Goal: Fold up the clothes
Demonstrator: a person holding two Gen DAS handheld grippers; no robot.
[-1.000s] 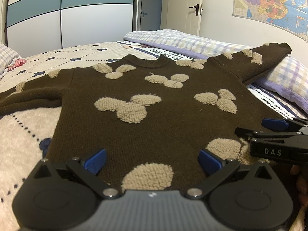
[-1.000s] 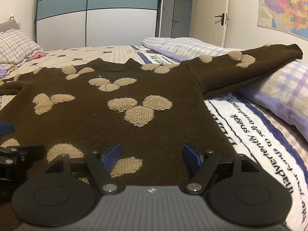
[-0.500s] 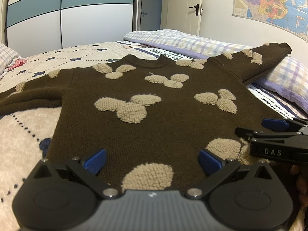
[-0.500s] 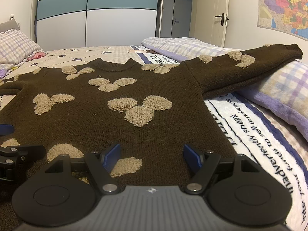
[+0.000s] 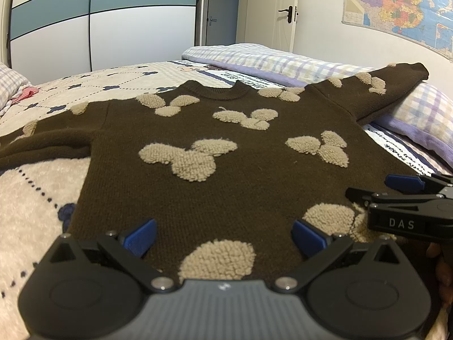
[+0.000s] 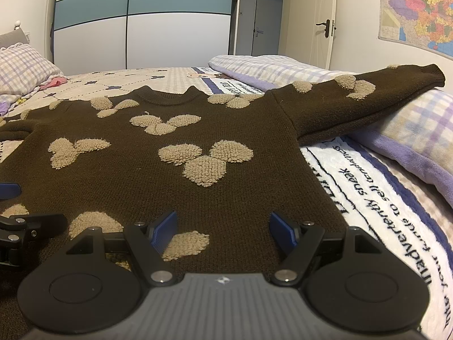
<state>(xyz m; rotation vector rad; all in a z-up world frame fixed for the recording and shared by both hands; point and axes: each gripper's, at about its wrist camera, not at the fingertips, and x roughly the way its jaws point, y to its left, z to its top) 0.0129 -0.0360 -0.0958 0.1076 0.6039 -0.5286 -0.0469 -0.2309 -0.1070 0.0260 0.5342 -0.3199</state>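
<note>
A dark brown sweater (image 5: 226, 175) with fluffy beige patches lies spread flat on the bed, its neck away from me and its hem near me. Its right sleeve (image 6: 368, 99) rests up on a checked pillow, and the left sleeve (image 5: 42, 141) stretches out to the left. My left gripper (image 5: 223, 233) hovers open over the hem's left half, nothing between its blue pads. Over the hem's right half my right gripper (image 6: 223, 228) is open too, with only flat cloth below it. Each gripper shows at the edge of the other's view.
A cream quilt (image 5: 31, 198) with dark dotted lines covers the bed on the left. To the right lie a white blanket with black lettering (image 6: 382, 198) and a checked purple pillow (image 6: 419, 130). Beyond the bed stand a wardrobe (image 5: 113, 28) and a door (image 5: 271, 11).
</note>
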